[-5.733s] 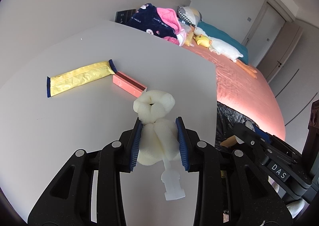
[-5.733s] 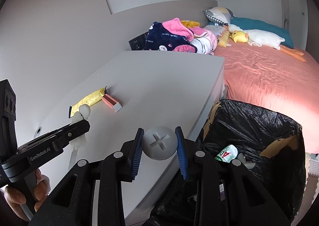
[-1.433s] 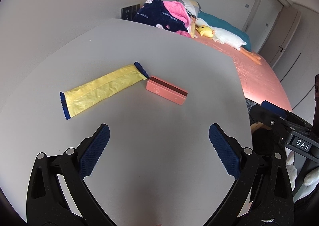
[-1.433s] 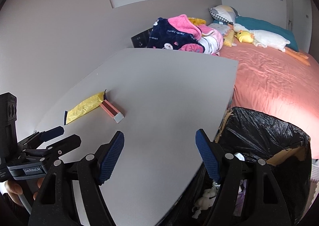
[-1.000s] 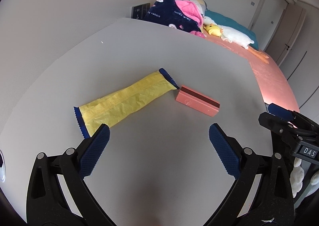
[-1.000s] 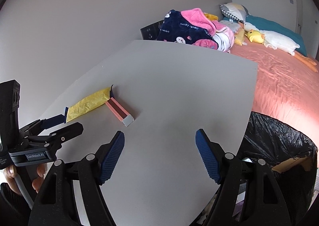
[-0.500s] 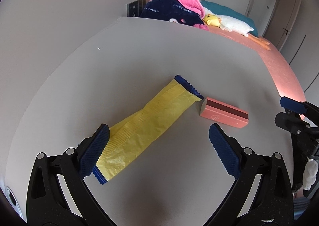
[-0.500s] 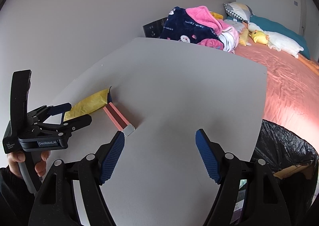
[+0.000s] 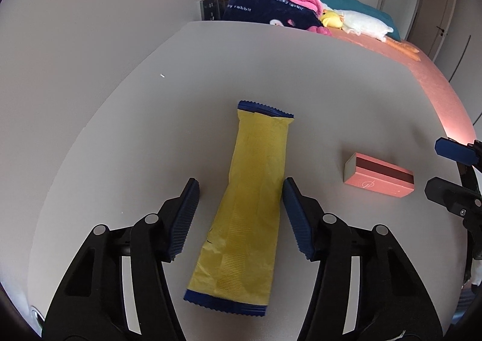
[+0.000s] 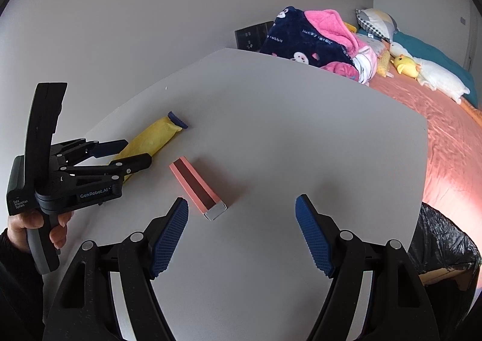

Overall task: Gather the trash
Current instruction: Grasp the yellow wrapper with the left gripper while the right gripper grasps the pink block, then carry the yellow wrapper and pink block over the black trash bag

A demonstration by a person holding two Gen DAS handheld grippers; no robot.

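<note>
Now the left gripper (image 9: 240,217) is angled down over the grey table (image 9: 301,76) with the yellow wrapper (image 9: 250,205) lying lengthwise between its blue pads; its jaws have just been closing and stand about half open. The right-hand pad sits just at the wrapper's edge, though whether it touches cannot be told, while the left-hand pad is clearly apart from it, so the wrapper lies flat on the table and is not pinched. A hand (image 10: 36,229) grips this tool's handle at the left of the right wrist view. The right gripper (image 10: 242,235) is spread wide and holds nothing; its pads hover over bare tabletop, and the pink box (image 10: 197,187) lies ahead of its left-hand pad, near but apart. Box and wrapper lie near each other, not touching. At the table's far right edge the rim of a black trash bag (image 10: 446,241) shows beside the pink-covered bed (image 10: 452,136).
</note>
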